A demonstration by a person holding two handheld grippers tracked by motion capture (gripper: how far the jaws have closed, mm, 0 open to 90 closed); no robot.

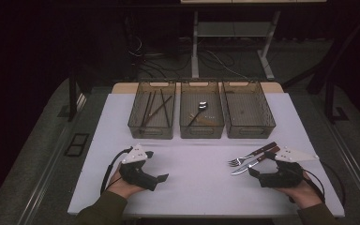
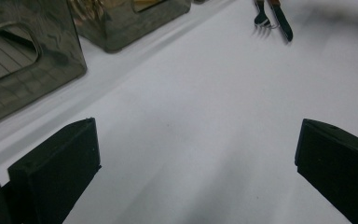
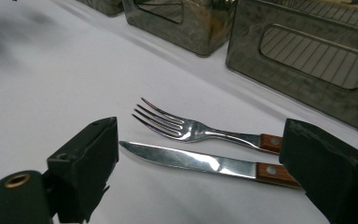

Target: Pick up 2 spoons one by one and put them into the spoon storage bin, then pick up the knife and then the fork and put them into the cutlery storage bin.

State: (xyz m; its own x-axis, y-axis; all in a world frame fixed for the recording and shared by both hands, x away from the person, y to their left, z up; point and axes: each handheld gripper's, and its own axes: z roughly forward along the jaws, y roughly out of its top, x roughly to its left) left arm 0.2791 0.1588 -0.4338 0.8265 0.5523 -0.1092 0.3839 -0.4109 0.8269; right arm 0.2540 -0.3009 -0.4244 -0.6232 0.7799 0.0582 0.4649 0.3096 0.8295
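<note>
From the high view, I have three clear bins in a row at the far side of the white desk (image 1: 192, 154): the left bin (image 1: 151, 110) holds chopsticks, the middle bin (image 1: 201, 110) holds a spoon (image 1: 200, 108), and the right bin (image 1: 247, 110) looks empty. The fork (image 1: 248, 156) and knife (image 1: 255, 164) lie side by side on the desk, handles toward my right tool (image 1: 253, 172), which sits just beside them. My left tool (image 1: 161, 178) rests low over bare desk, well apart from the cutlery.

In the left gripper view, the left tool (image 2: 196, 163) stands wide apart with nothing between its jaws. The fork and knife tips show far off.

In the right gripper view, the right tool (image 3: 200, 168) is apart and empty, with the knife (image 3: 200, 162) nearest and the fork (image 3: 191, 129) just beyond, almost touching it. The wooden handles lie partly behind the right-hand jaw.

Judgement: the step in hand is picking one utensil. Because the two lie so close, I should straddle one handle only, jaws square across it, lowered flush to the desk before closing, to avoid dragging its neighbour.
</note>
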